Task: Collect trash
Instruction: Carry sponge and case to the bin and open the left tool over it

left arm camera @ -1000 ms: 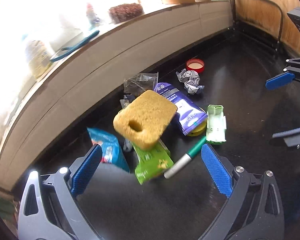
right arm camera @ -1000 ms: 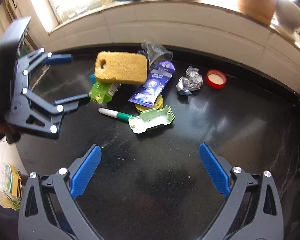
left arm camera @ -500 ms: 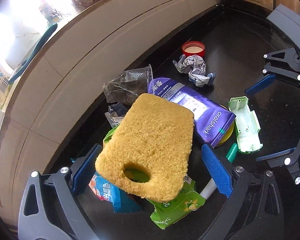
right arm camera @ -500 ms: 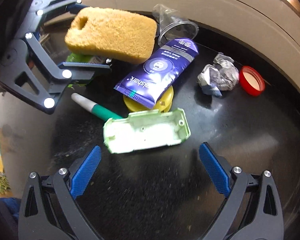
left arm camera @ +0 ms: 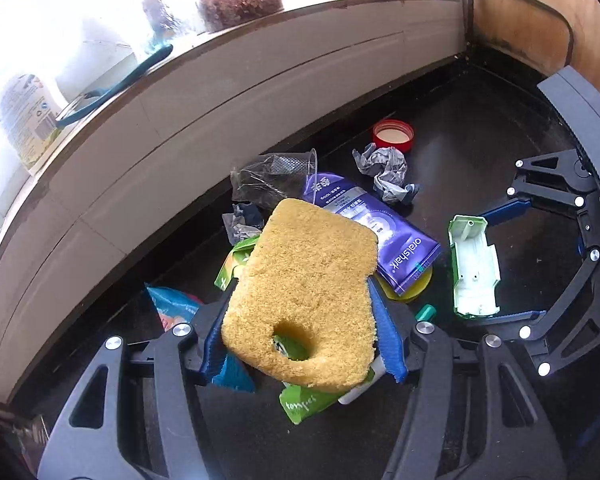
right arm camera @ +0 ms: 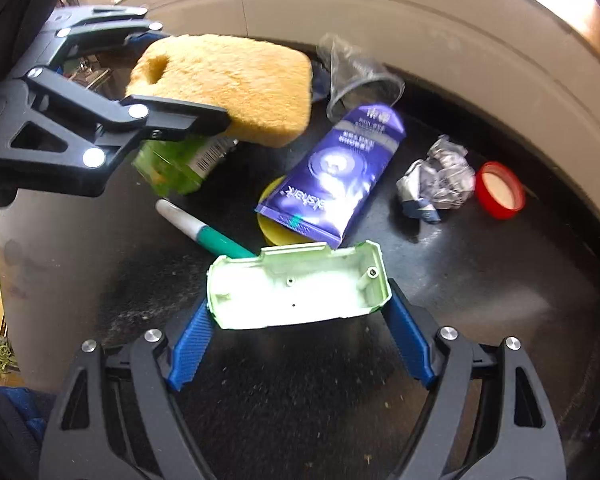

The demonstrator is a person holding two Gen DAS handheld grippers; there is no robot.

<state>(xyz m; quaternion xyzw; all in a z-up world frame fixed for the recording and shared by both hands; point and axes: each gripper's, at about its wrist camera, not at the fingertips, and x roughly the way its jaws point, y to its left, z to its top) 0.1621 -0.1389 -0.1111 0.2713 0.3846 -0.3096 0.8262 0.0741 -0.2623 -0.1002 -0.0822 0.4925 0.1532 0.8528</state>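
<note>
Left gripper just closing, blue pads pinching yellow sponge, right gripper just closing, pads touching pale green plastic shell, purple tube at twelve o'clock beyond it

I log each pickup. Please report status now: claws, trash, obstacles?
Left claw closing on yellow sponge. Right claw closing around green plastic shell. Nothing blocking either.

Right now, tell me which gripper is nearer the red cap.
Right. The right gripper straddles the green plastic shell, with the red cap beyond it; the left gripper, around the yellow sponge, is farther.
</note>
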